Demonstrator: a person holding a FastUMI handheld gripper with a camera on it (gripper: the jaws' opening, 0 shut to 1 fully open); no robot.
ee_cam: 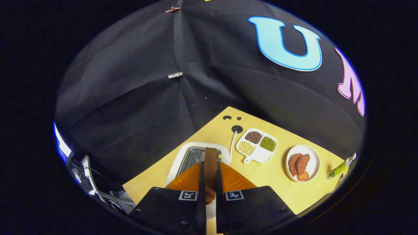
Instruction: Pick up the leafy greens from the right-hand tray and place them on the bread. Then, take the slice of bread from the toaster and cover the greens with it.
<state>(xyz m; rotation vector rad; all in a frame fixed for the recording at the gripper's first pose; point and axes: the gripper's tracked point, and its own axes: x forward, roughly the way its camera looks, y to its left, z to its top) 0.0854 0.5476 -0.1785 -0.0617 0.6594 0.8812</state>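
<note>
The slice of bread stands on edge between the two fingers of the gripper — a thin slab with a dark brown crust along its top and a paler patch lower down where the fingers meet it. Both fingers press its flat faces, so the gripper is closed narrowly on the slice, which sticks up past the fingertips.

Just beyond the fingers, on a pale wooden surface, lies a white appliance with a grey metal tray set into it; whether this is the toaster is hard to tell. A white cord runs from beside it to a round hole near the surface's far corner. To the right sits a white divided dish with three heaps — dark brown, green and pale yellow grains. Farther right, a round white plate carries reddish-brown pieces of food. Near the surface's right edge lies a green bottle.

Black cloth forms the booth's wall behind, pinned at its seam by small clips. The gripper is held above the surface, angled downward toward the tray.
</note>
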